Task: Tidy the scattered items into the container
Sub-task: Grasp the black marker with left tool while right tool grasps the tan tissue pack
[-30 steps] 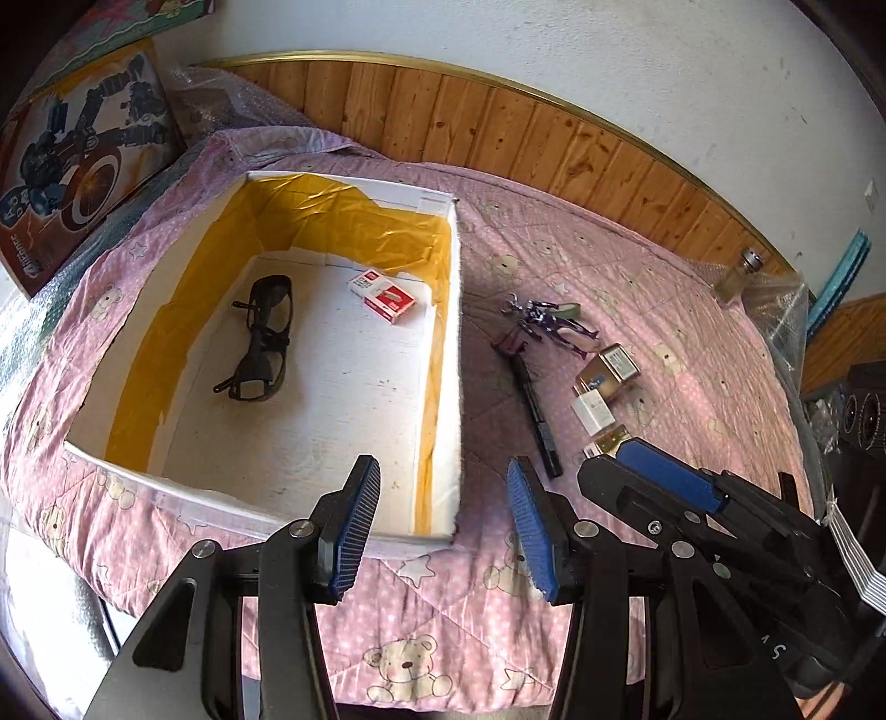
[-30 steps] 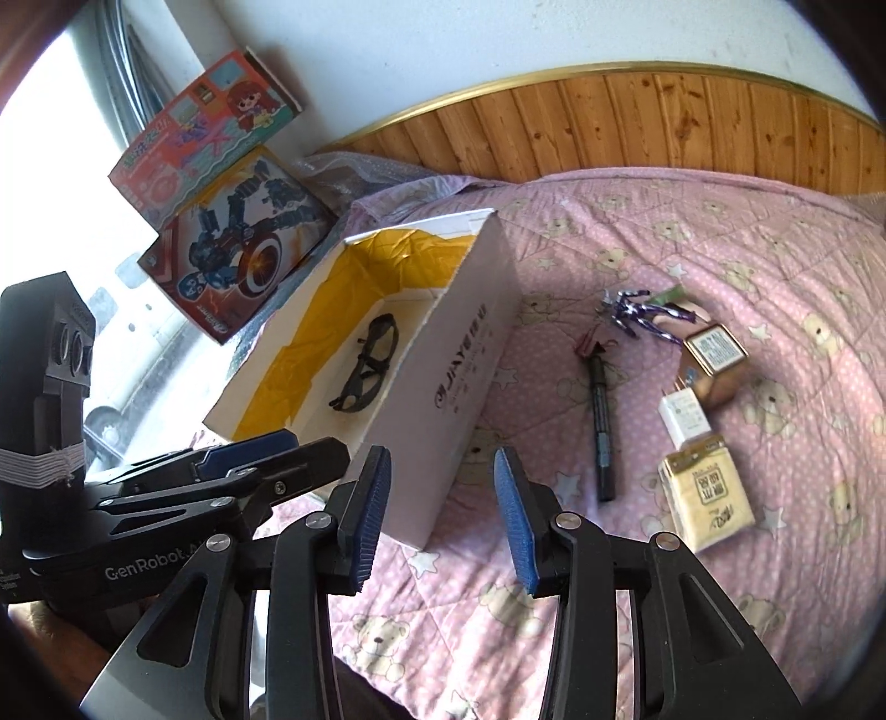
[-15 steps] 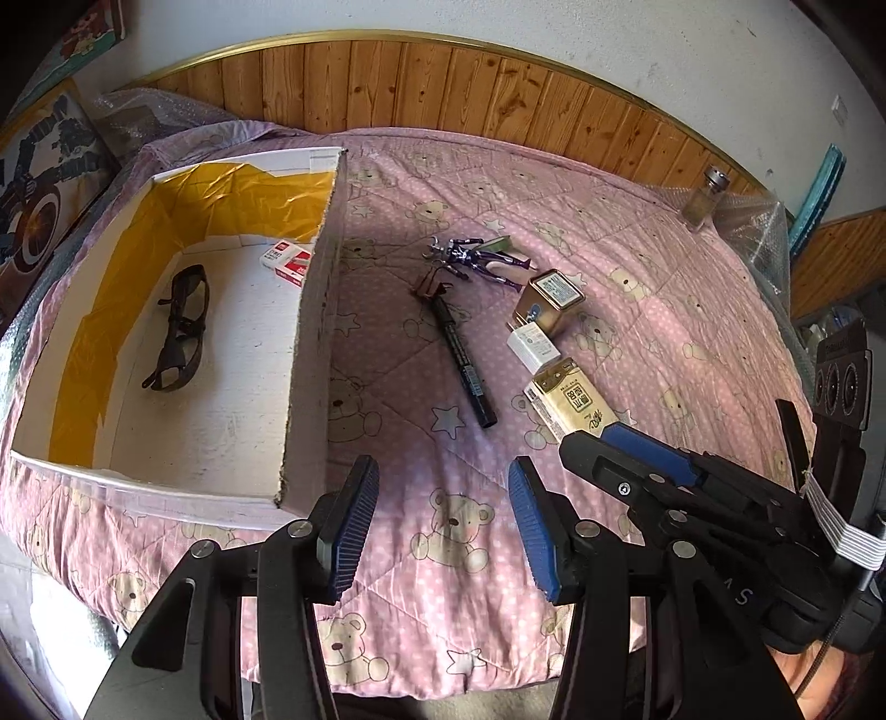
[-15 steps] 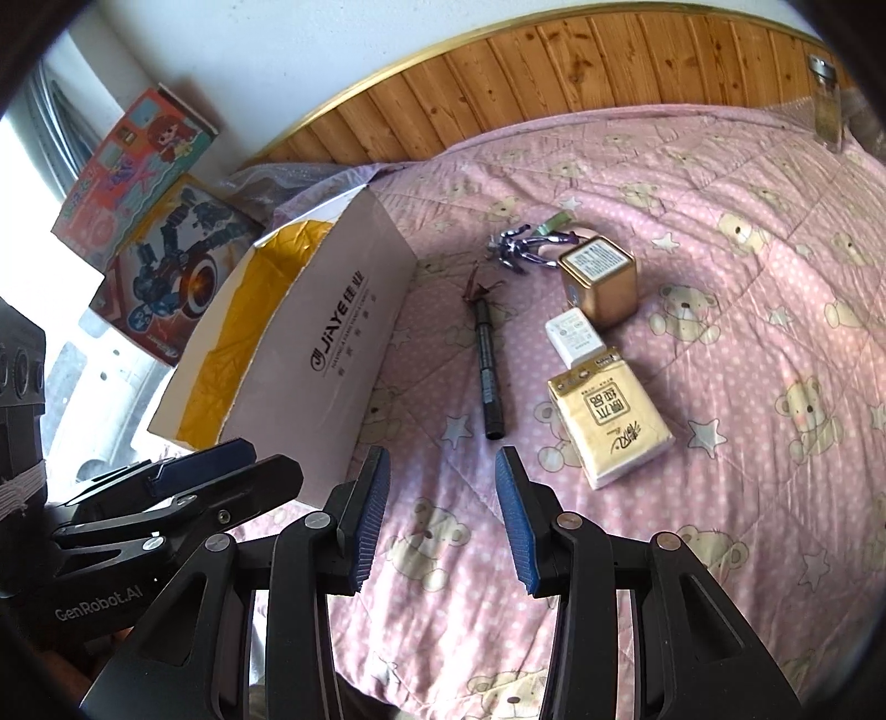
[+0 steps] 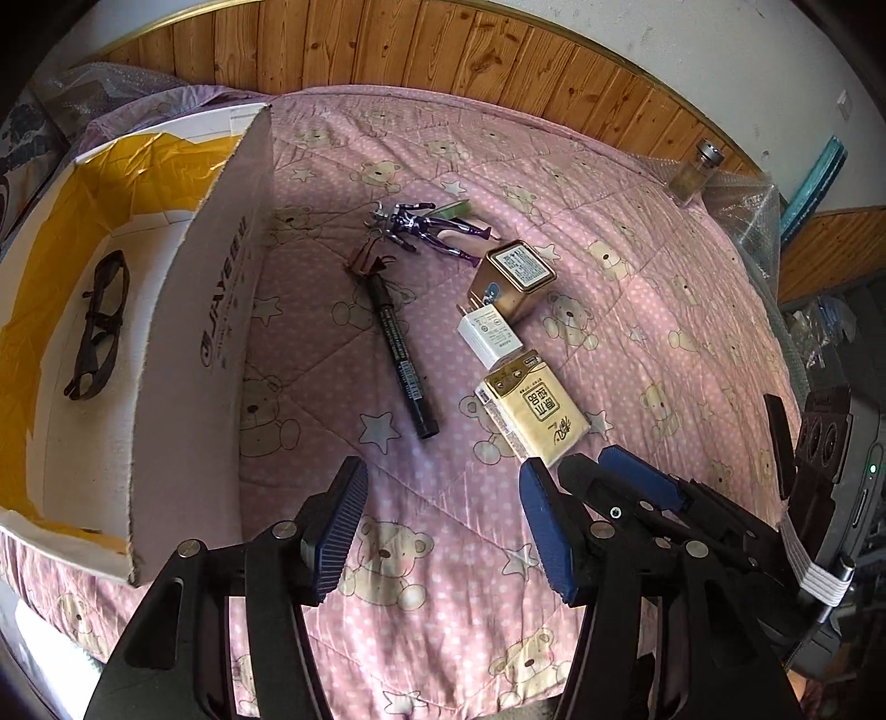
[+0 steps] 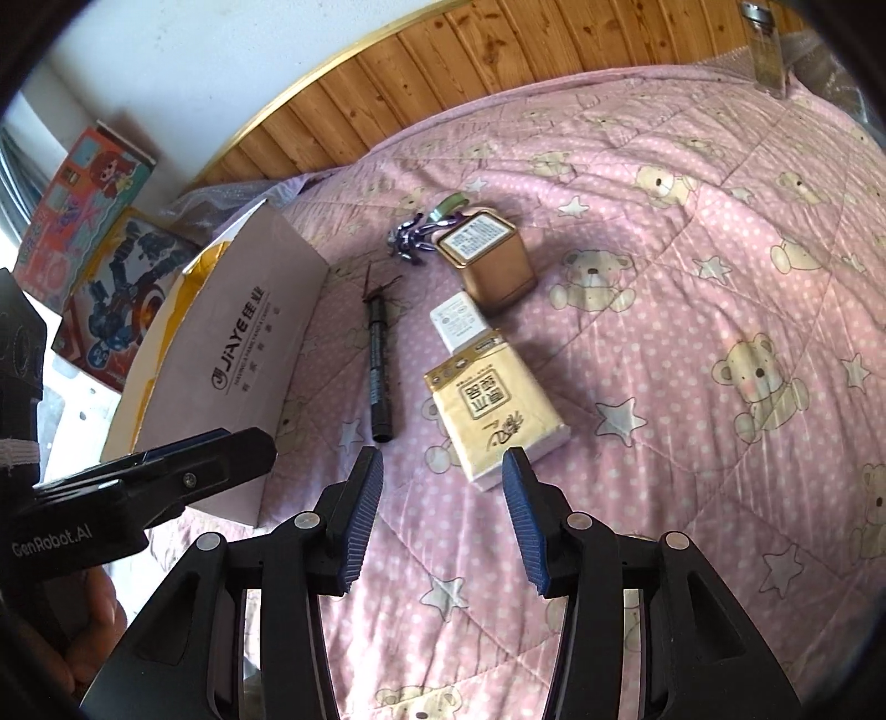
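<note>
A white cardboard box (image 5: 194,310) (image 6: 232,365) with yellow lining stands at the left on a pink bear-print quilt; dark glasses (image 5: 97,327) lie inside it. To its right lie a black marker (image 5: 398,357) (image 6: 378,365), a purple figure (image 5: 426,227) (image 6: 412,238), a gold tin (image 5: 512,279) (image 6: 487,263), a white charger (image 5: 490,335) (image 6: 457,324) and a yellow tissue pack (image 5: 534,410) (image 6: 495,415). My left gripper (image 5: 443,526) is open over bare quilt below the marker. My right gripper (image 6: 443,512) is open just short of the tissue pack's near end.
A wooden headboard (image 5: 443,55) and white wall close the far side. A glass bottle (image 5: 695,171) (image 6: 767,50) stands at the far right corner by plastic wrap. Toy boxes (image 6: 94,221) lean beyond the cardboard box. Open quilt lies to the right (image 6: 720,277).
Both grippers have swung right, away from the box and toward the scattered items. The right gripper has come close to the tissue pack. Both stay open and empty.
</note>
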Available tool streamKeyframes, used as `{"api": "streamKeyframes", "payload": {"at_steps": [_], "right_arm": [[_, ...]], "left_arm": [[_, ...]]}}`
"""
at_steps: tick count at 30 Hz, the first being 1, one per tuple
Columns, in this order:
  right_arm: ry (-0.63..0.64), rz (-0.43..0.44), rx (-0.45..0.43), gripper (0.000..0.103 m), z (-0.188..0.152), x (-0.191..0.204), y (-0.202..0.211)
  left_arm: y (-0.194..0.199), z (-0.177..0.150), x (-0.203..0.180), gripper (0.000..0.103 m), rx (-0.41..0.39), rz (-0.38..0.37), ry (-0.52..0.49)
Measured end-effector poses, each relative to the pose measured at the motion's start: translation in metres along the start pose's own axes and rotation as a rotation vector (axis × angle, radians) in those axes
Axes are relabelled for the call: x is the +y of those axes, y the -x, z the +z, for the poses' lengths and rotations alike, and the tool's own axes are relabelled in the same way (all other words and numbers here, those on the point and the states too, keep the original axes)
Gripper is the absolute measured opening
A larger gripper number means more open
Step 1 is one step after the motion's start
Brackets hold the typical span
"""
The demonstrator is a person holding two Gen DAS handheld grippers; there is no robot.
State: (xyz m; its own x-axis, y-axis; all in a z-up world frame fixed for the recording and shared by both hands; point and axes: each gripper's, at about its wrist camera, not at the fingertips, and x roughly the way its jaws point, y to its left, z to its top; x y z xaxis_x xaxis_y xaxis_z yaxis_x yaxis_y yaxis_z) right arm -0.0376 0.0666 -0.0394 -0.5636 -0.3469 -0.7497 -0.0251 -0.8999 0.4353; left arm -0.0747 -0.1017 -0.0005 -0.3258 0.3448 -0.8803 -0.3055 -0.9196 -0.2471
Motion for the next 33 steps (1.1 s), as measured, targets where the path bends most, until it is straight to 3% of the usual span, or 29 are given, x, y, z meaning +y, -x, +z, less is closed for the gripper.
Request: {"api": "streamKeyframes", "payload": {"at_steps": [7,15,19,22,27,33], "right_arm": [[0.105,-0.009,0.006,0.052,0.005,0.005,-0.016],[0.293,-0.124,0.031,0.056,0.015,0.014,-0.05],[0.315,-0.157,0.024,0.056,0.023,0.01,-0.059],[0.262,-0.134,0.062,0.058,0.028,-0.004,-0.069],[0.194,-0.107,0.061,0.053,0.029,-0.016,-0.069],[0.164,-0.097,0.046,0.052,0.028,-0.012,-0.057]], "left_arm": [[-0.044,0.022,0.005,0.061,0.045,0.036,0.031],[-0.087,0.053,0.024,0.061,0.062,0.071,0.103],[-0.111,0.059,0.024,0.061,0.087,0.125,0.08],[-0.116,0.06,0.014,0.06,0.06,0.179,0.005],[-0.114,0.059,0.013,0.03,0.023,0.199,-0.047],[-0.101,0.057,0.024,0.014,0.022,0.148,-0.006]]}}
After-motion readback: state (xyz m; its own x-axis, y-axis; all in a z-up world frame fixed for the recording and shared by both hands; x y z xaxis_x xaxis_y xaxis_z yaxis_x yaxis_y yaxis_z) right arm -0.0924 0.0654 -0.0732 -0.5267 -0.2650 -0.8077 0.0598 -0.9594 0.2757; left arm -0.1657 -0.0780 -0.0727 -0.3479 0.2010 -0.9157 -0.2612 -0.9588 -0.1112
